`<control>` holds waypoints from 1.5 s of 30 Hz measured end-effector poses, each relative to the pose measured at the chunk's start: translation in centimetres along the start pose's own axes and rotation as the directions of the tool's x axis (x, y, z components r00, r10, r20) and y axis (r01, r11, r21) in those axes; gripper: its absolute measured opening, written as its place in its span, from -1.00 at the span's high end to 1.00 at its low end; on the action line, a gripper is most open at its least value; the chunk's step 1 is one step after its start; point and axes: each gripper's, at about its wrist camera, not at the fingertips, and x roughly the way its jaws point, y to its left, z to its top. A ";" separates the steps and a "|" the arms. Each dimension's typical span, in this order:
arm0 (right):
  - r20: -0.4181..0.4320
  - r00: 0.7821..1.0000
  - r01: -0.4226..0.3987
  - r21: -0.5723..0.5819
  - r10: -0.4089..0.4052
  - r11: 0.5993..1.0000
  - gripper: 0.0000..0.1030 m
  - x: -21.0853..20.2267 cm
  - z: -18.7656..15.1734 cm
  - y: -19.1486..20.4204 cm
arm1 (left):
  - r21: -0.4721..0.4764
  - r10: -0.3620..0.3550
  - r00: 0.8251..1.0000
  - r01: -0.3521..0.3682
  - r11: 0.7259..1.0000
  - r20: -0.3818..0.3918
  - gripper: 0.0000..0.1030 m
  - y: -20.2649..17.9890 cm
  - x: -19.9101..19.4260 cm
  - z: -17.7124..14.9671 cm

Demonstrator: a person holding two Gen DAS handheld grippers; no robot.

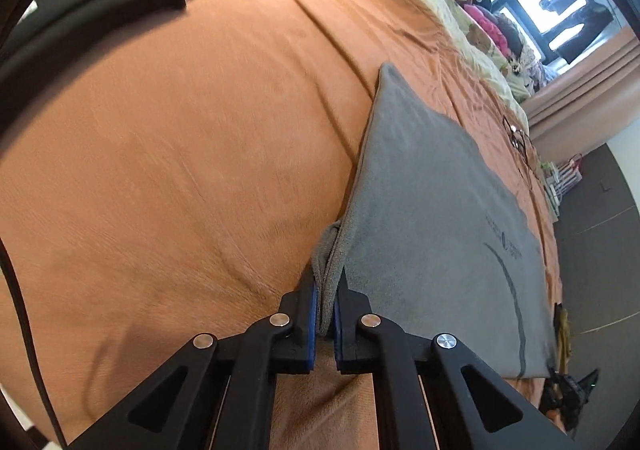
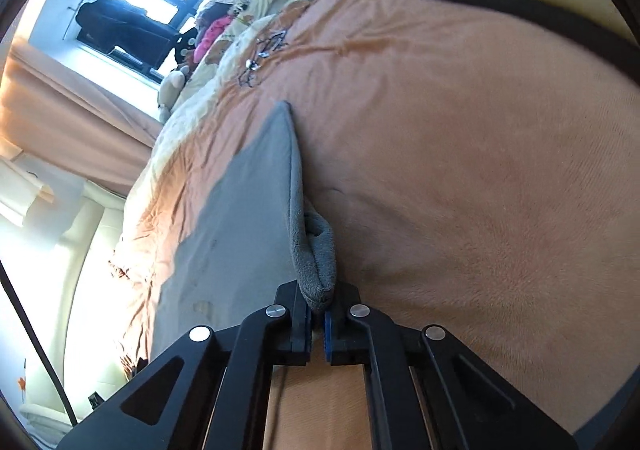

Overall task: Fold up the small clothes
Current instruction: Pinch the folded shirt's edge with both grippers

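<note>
The printed dark mark and small lettering on the grey fleecy cloth [image 1: 432, 209] are too small and skewed to read, and the cloth's far lower corner runs off behind the edge of the orange, softly napped bedspread [image 1: 180, 153]. In the left wrist view a dark folded garment [image 1: 80, 9], well away from the cloth at the upper left, is cut off by the lens rim. Beyond the cloth, along the bedspread's far side, a heap of soft toys and coloured fabric [image 1: 488, 21] under the bright window is blurred beyond telling piece from piece; a thin wire-like thing [image 2: 260, 53] lying on the bedspread past the cloth's far tip cannot be identified.

The left gripper [image 1: 327, 314] has its blue-padded jaws pinched tight on a bunched corner of the cloth, which rises up out of them in a narrow wad. The right gripper [image 2: 318, 314] is likewise closed hard on a rolled, thick fold of the cloth's edge, the pads nearly meeting.

The cloth lies spread flat on the bedspread apart from its gripped, lifted edge; it is matte, towel-like and tapers to a point. The bedspread is wrinkled near that point. The grippers' arms are black plastic with round silver rivets.
</note>
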 end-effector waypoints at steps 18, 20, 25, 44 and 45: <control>-0.059 0.997 -0.046 -0.078 0.042 0.996 1.00 -5.1 -3.8 0.6 | 0.002 -0.077 0.997 0.077 0.997 0.027 0.89 3.4 -7.0 -3.2; -0.064 0.997 -0.038 -0.092 0.032 0.995 1.00 -5.4 -4.3 0.4 | 0.002 -0.077 0.997 0.077 0.997 0.028 0.89 4.2 -7.7 -4.2; -0.076 0.996 -0.057 -0.092 0.050 0.994 1.00 -6.3 -5.5 -0.4 | 0.008 -0.097 0.994 0.097 0.995 0.055 0.89 5.3 -9.2 -6.2; 0.021 0.991 0.132 -0.237 -0.131 0.962 0.78 -9.8 -6.9 1.3 | -0.095 -0.226 0.970 0.233 0.968 0.086 0.87 9.2 -7.0 -8.6; 0.023 0.991 0.135 -0.254 -0.133 0.958 0.78 -9.8 -7.2 1.9 | -0.102 -0.232 0.969 0.241 0.965 0.087 0.87 9.4 -7.0 -8.6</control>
